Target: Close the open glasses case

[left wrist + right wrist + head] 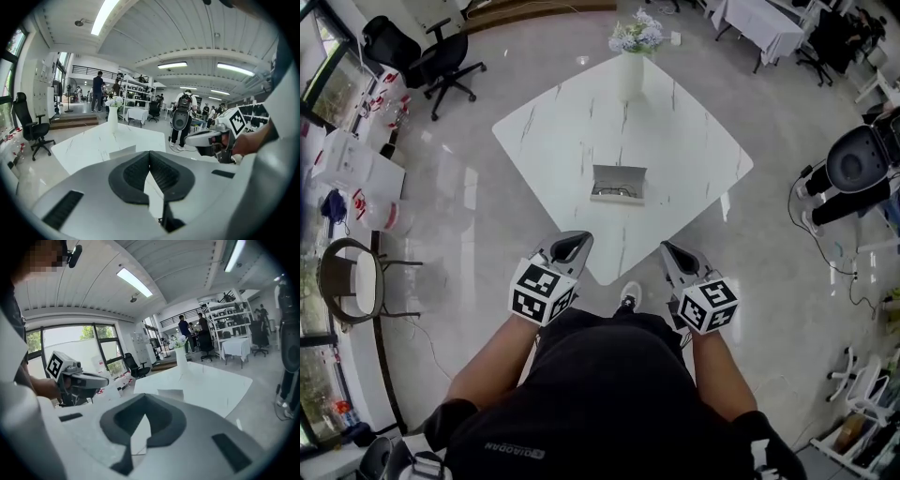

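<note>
Closest in, a black shirt [609, 394] fills the lower frame, and just ahead of it the left tongs [572, 246] and right tongs [675, 255] are held side by side over the near corner of the bench [694, 141] — each pair with its tips pressed together on nothing. Well ahead of both tongs, roughly on the line between them, the glasses case [619, 184] lies on the bench with its lid raised — touched by neither. Beyond it, farther still from the tongs, a white vase [630, 75] of flowers stands at the far corner.
</note>
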A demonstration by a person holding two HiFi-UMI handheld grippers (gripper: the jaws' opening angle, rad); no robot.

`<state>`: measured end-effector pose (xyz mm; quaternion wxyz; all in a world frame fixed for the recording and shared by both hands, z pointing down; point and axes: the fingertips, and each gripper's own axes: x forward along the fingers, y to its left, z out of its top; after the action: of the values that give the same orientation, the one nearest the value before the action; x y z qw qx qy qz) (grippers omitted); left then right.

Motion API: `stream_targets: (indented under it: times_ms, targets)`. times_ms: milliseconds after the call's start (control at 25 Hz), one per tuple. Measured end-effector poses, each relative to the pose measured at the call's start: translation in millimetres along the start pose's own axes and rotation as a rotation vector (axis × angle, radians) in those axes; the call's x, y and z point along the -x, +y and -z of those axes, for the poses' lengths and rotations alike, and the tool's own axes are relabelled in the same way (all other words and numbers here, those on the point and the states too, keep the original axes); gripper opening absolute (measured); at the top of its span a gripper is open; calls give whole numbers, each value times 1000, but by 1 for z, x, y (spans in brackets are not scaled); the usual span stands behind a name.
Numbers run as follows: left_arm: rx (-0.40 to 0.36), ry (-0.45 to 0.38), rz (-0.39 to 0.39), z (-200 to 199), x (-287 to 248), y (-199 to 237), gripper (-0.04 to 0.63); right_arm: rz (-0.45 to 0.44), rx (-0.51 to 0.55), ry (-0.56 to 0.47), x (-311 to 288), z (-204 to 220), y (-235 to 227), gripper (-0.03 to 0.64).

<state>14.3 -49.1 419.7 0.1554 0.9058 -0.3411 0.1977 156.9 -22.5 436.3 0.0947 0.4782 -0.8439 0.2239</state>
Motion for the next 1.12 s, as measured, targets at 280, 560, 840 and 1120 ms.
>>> stream_targets:
  times_ms: [280, 560, 840, 1120]
  targets:
    - [16, 16, -97, -15, -35, 11, 3, -62, 13, 27, -19, -5, -49, 2]
    - [-4, 28, -110, -18, -46, 30, 3, -55, 48, 7, -43, -24, -66, 2]
    - [-43, -45, -54, -58, -42, 70, 3, 42, 39, -31, -52, -44, -56, 2]
    - [-43, -23, 15, -47, -35, 91, 3, 129, 87, -12, -57, -45, -36, 2]
